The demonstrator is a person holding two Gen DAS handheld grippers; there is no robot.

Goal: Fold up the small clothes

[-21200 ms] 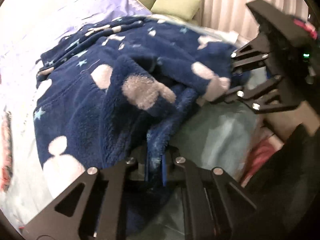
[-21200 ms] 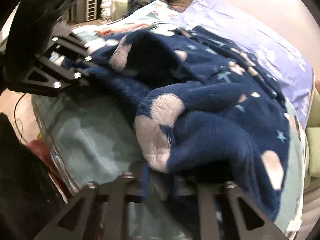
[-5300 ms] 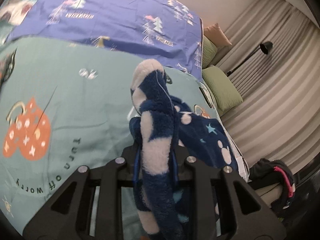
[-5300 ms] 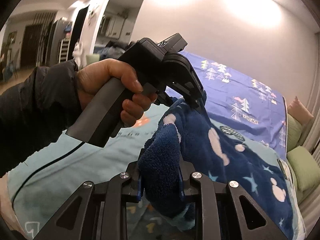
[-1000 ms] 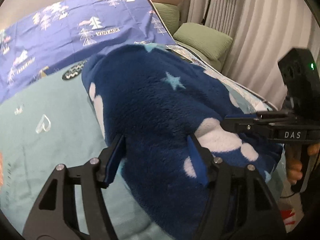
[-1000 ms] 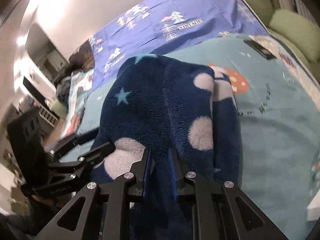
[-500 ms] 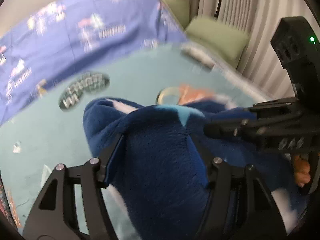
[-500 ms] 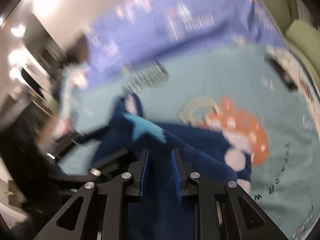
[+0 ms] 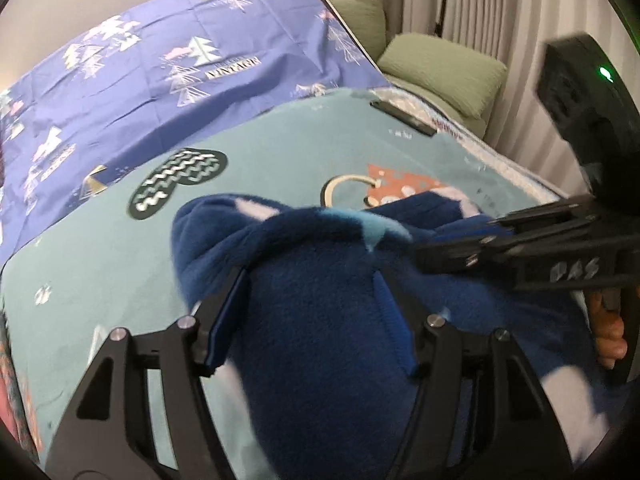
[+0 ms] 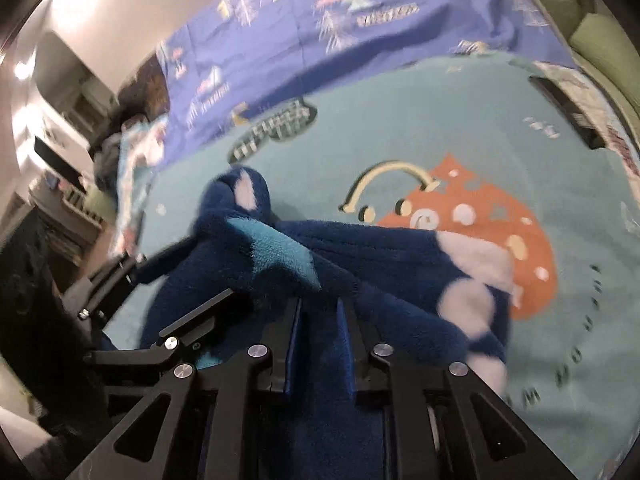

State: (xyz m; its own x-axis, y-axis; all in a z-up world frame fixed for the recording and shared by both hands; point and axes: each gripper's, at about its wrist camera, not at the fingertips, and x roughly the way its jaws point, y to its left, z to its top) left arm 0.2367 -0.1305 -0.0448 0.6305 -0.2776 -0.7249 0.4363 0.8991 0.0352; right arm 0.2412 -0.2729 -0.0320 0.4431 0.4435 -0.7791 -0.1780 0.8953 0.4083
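Fleece garment (image 9: 320, 312) fills the left gripper (image 9: 312, 312), whose wide-set jaws clamp a thick fold; its bulk runs rightward toward the right gripper (image 9: 460, 256). From the right wrist, jaws just opening, fleece between, over the teal bedspread (image 10: 400, 128).

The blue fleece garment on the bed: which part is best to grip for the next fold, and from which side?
Probably the rounded end of the blue fleece garment that sticks up toward the purple sheet. It stands free above the teal blanket, so a hand-held gripper could pinch it from above; elsewhere the fleece lies bunched and thick.
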